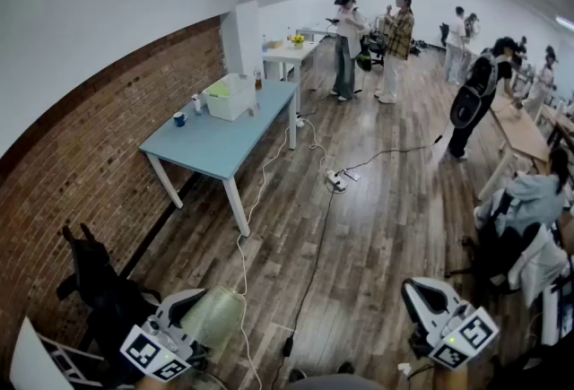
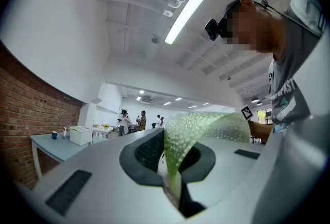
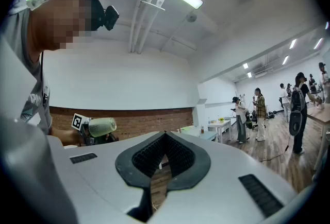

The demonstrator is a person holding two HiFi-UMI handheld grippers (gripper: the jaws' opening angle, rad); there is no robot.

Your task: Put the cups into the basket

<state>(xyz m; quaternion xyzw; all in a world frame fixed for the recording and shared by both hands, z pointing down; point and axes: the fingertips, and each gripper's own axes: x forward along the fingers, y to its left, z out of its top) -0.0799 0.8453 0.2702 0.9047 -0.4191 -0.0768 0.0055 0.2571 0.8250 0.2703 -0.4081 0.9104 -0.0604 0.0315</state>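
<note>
A long room with a wood floor (image 1: 377,200) and a brick wall (image 1: 90,137) down one side is seen, and several people (image 1: 345,43) are gathered at its far end. A light blue tabletop (image 1: 215,151) is set beside the brick wall, well apart from both grippers. A white basket (image 1: 229,98) is placed near the tabletop's far end. A blue cup (image 1: 179,118) is stood at the edge next to the wall, apart from the basket.

A pale, translucent green cup (image 1: 215,316) is held above the floor by the left gripper (image 1: 190,300), far from the tabletop and the basket. In the left gripper view, the thin wall of the green cup (image 2: 206,127) is pinched between the fingers (image 2: 147,152) of the left gripper (image 2: 169,164). The fingers are closed almost fully on that wall. The body of the green cup is carried beyond the fingertips and leans over to the right. From the right gripper view, the green cup (image 3: 101,126) is seen turned on its side.

The right gripper (image 1: 417,290) is held over the floor, well apart from the green cup. Its fingers (image 3: 147,158) are brought together at the tips and nothing is gripped between them. Only floor is seen through the narrow slit behind the tips.
</note>
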